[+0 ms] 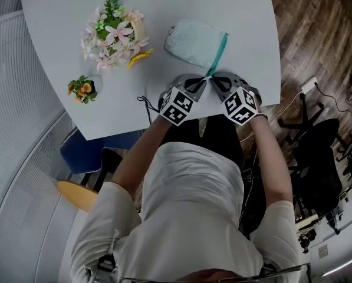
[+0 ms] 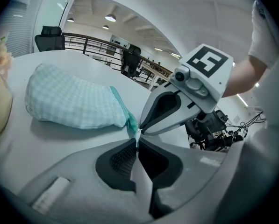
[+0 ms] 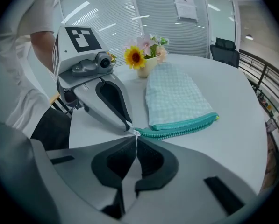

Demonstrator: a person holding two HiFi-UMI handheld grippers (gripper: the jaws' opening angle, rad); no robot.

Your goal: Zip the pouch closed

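- L gripper (image 2: pixel 137 141): jaws clenched, nipping the near corner of the pouch (image 1: pixel 194 42) at the teal zip's end.
- R gripper (image 3: pixel 136 138): jaws also squeezed together, pinching a thin silvery zip pull (image 3: pixel 135 134) at that same corner.
- Both my tips meet nose to nose at that corner, L from the left, R from the right, close to the table's near edge.
- Pouch: pale checked fabric, lying flat on the white table (image 1: pixel 63 16), right of centre. Its far end points away from me.
- Zip (image 3: pixel 179 127) runs along the pouch's right edge. Teeth look meshed along the stretch I can see, w/ the pull at the near end.
- Pot of pink & white flowers (image 1: pixel 113 33) sits left of the pouch, apart from it. A yellow bloom pokes out on the pouch side.
- Small potted plant (image 1: pixel 83 89) w/ orange blooms sits further left & nearer me, by the table's left edge.
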